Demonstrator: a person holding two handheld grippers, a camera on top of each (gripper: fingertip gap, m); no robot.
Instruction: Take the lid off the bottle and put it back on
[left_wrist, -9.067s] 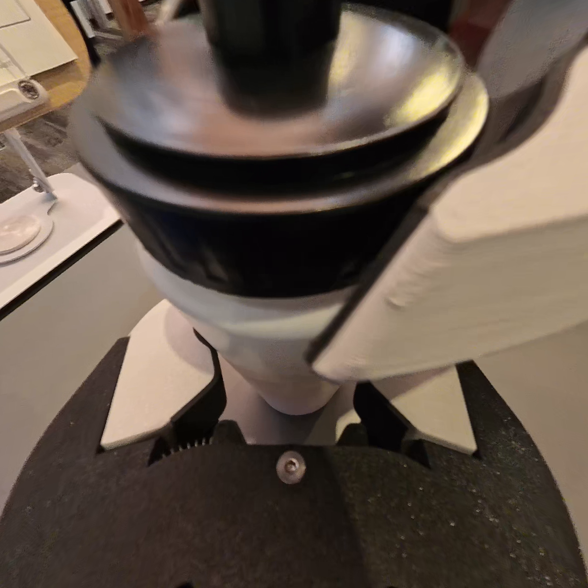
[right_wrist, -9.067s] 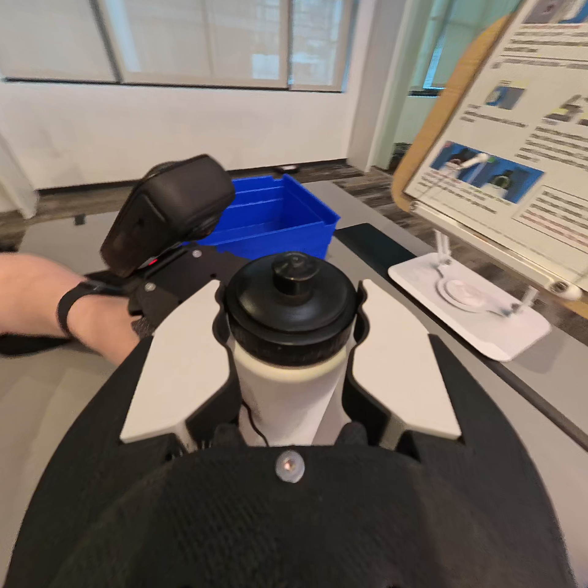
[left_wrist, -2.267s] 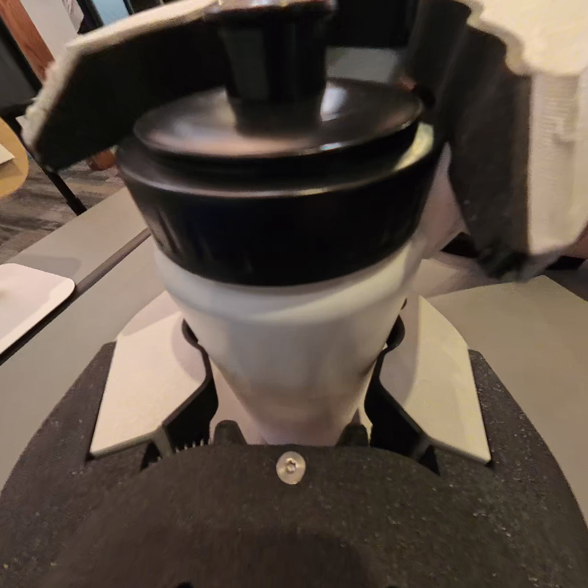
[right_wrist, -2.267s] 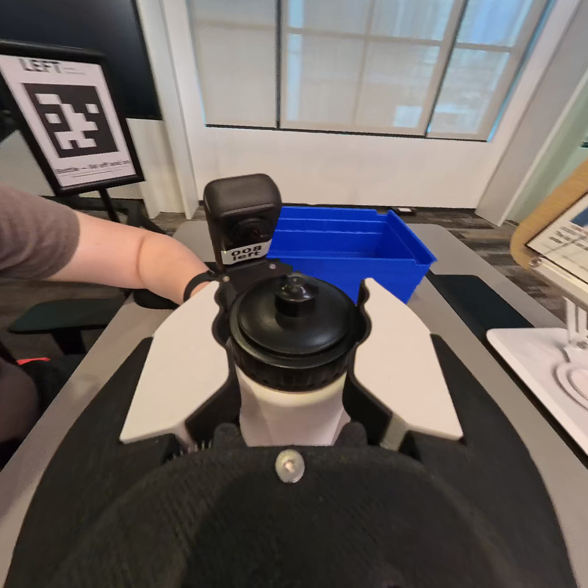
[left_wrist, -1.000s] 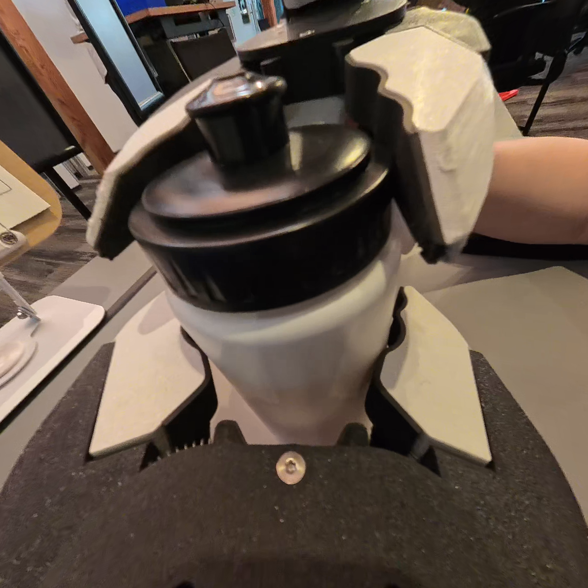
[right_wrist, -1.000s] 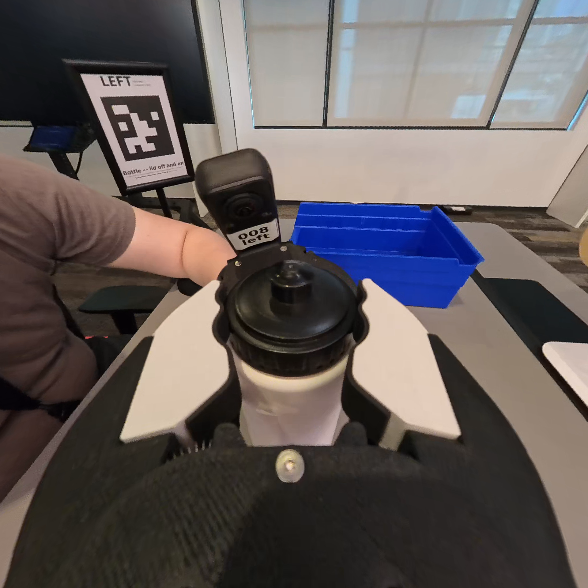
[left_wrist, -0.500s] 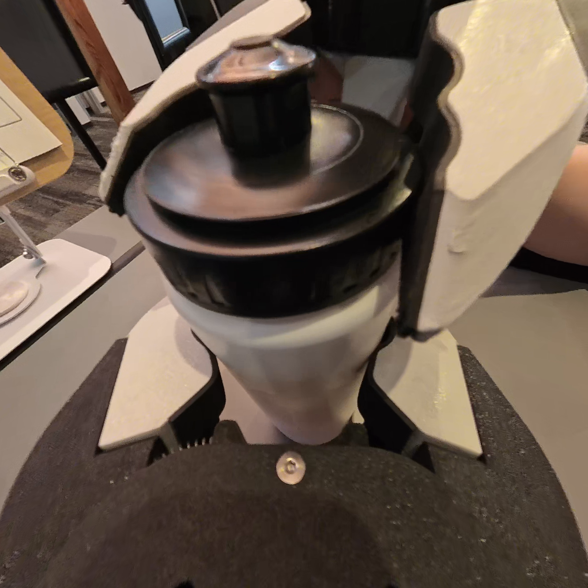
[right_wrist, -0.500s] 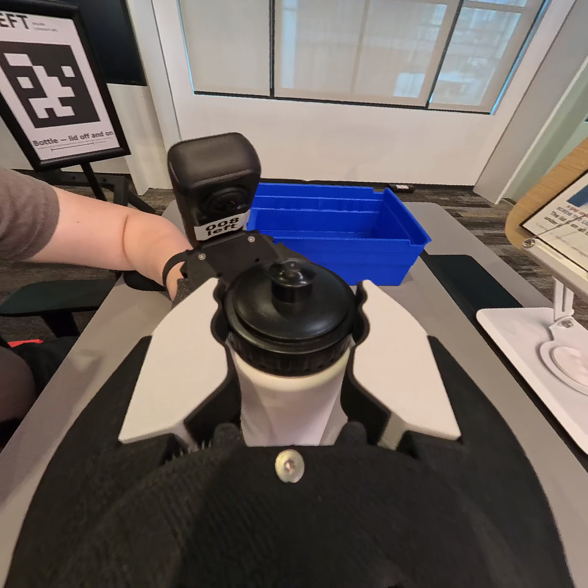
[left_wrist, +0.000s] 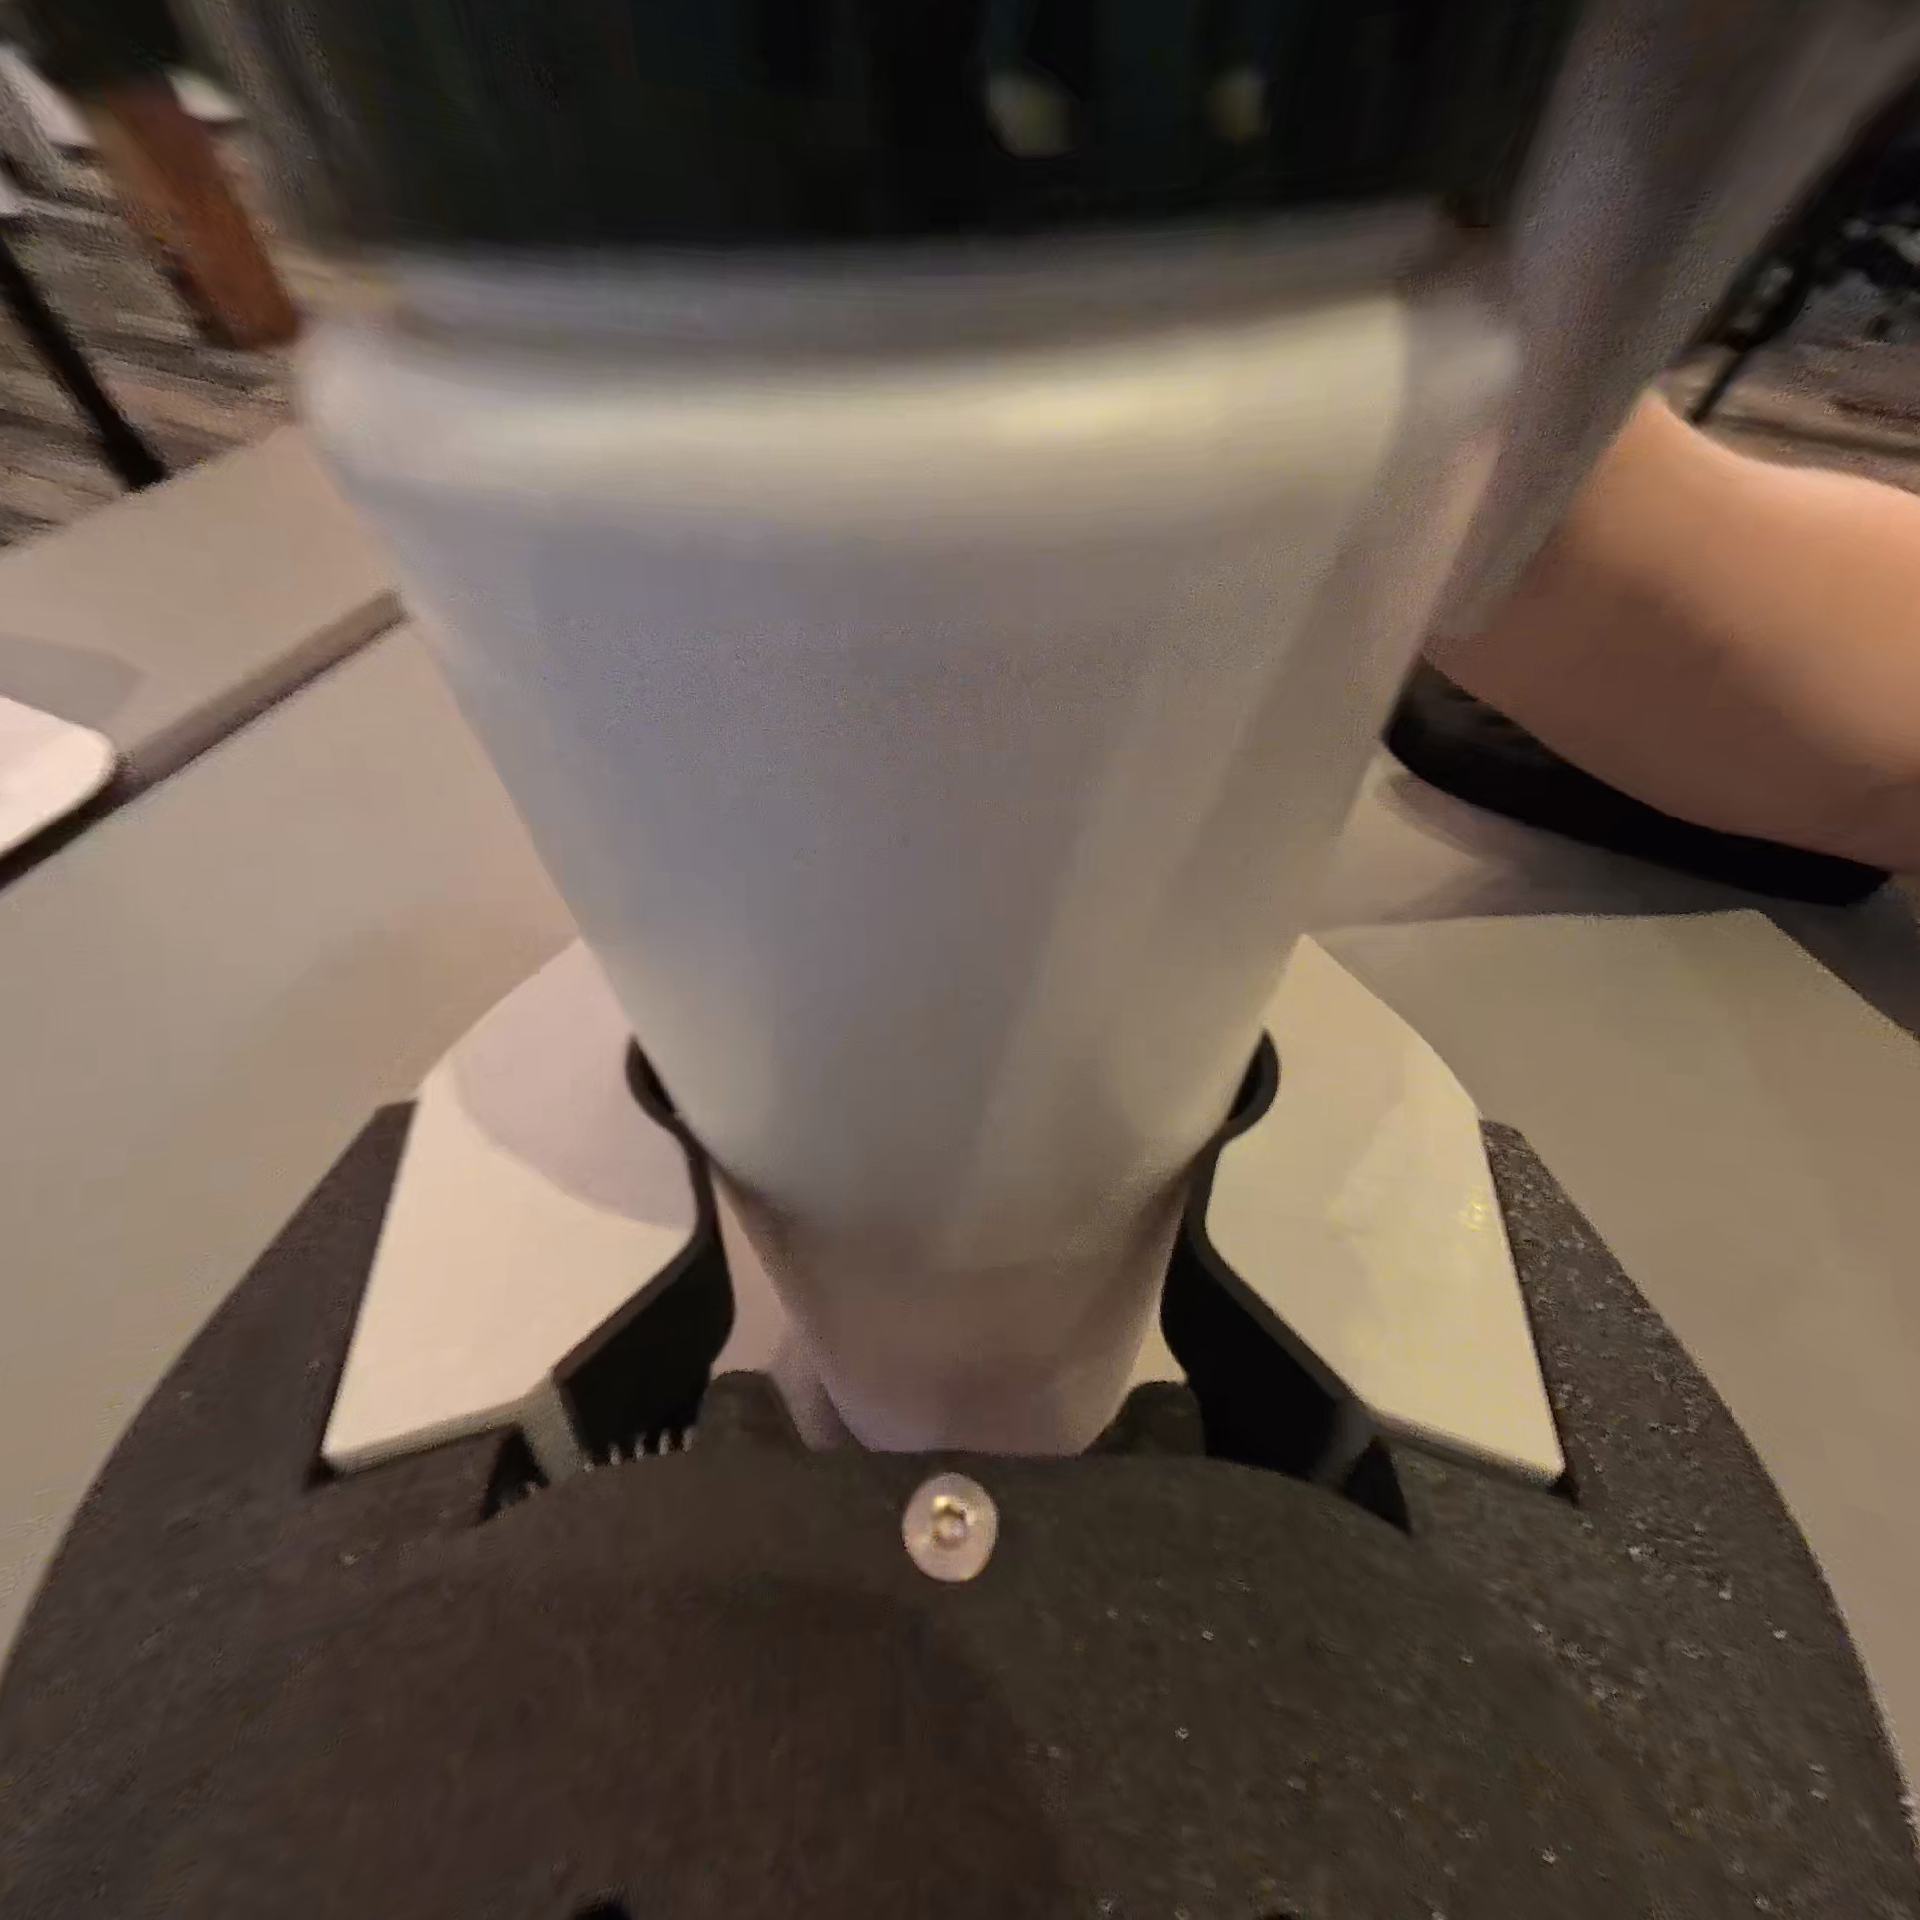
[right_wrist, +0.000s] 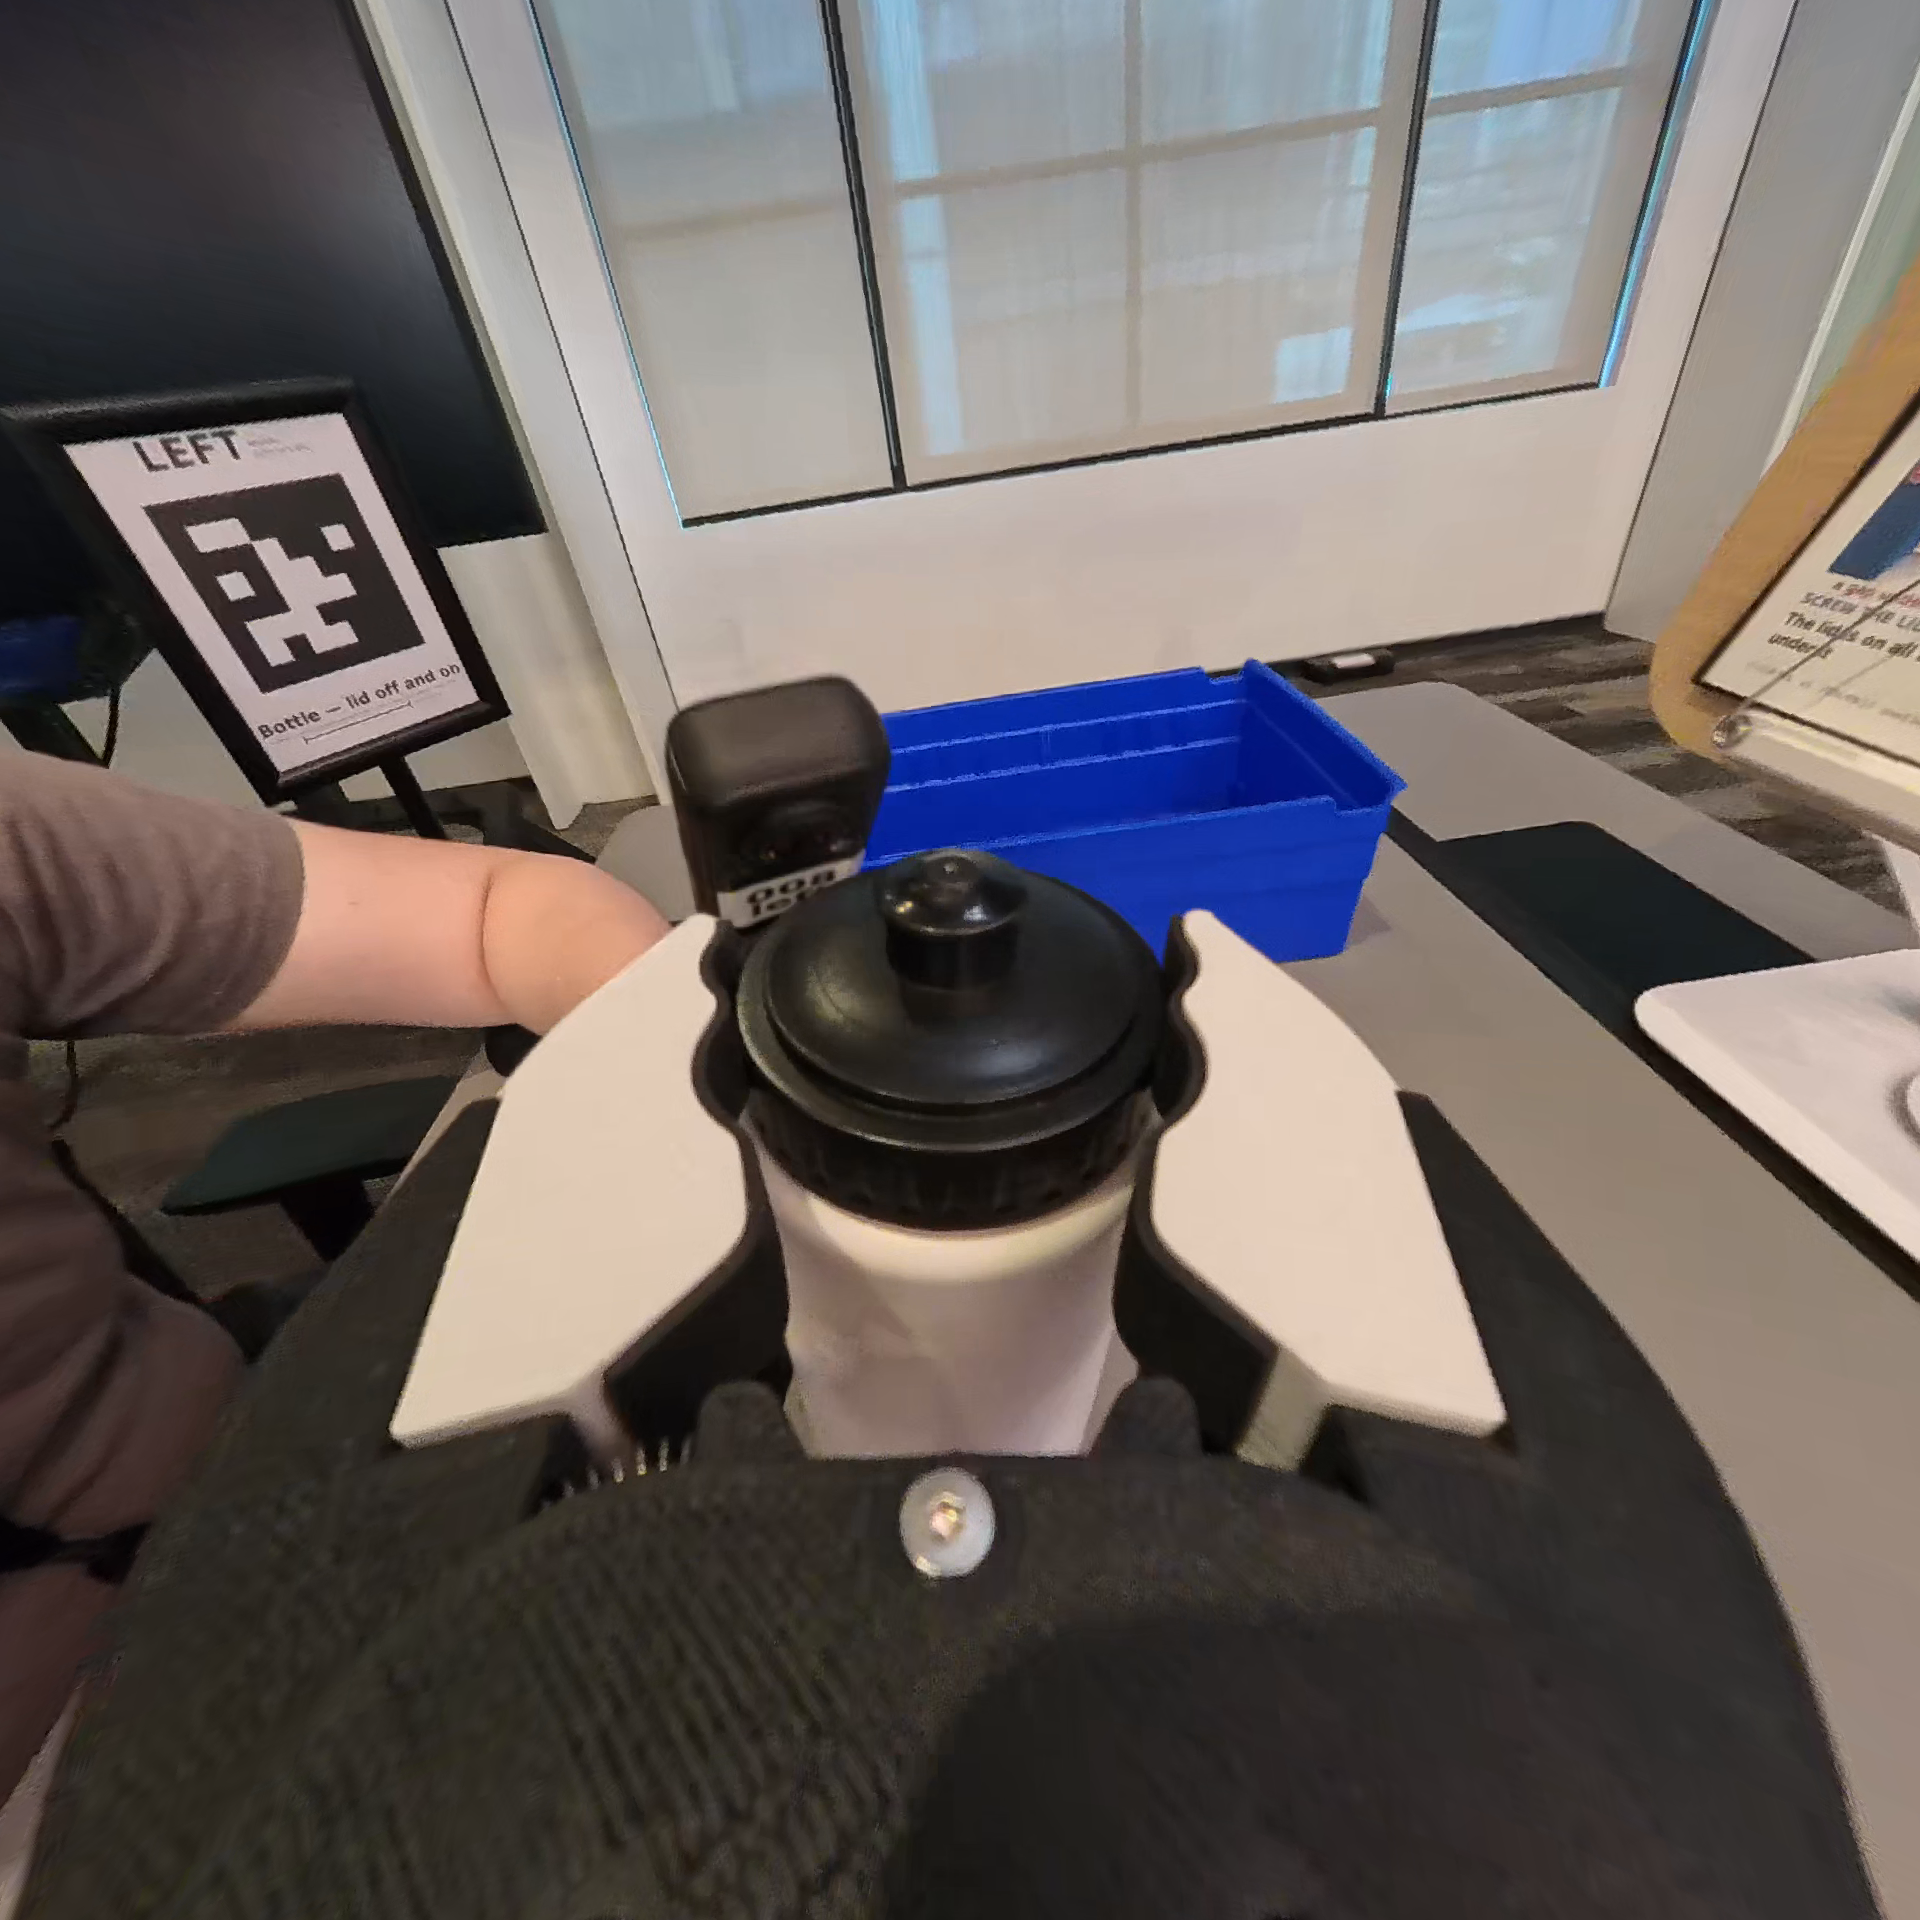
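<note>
Two-handed work on a white bottle (left_wrist: 914, 727): the left tongs (left_wrist: 951, 1226) are clamped low on its body, one white finger on each side, apparently to keep it from turning; in the left wrist view the body fills the frame, widening upward to a blurred black band at the top edge, which is the lid (right_wrist: 945, 1039).

The right tongs (right_wrist: 948, 1049) are closed on that lid, their scalloped inner pads pressed to the ribbed black rim on either side, the spout standing up between the fingers; the hold reads as a twisting grip, one tool bracing, the other turning.

The lid sits on the neck with no gap showing between it and the white shoulder below; whether it is being loosened or tightened cannot be told from this moment alone.

The bottle stands roughly upright over the grey surface (right_wrist: 1558, 1195), though its base is hidden and contact cannot be confirmed; it lies centred in both grips, body deep between the left fingers, lid near the tips of the right.

Behind it the left tool's black camera (right_wrist: 774, 795) faces back; a blue bin (right_wrist: 1122, 821) rests farther along the surface, well apart; a person's forearm (right_wrist: 436, 935) reaches in from the left.
</note>
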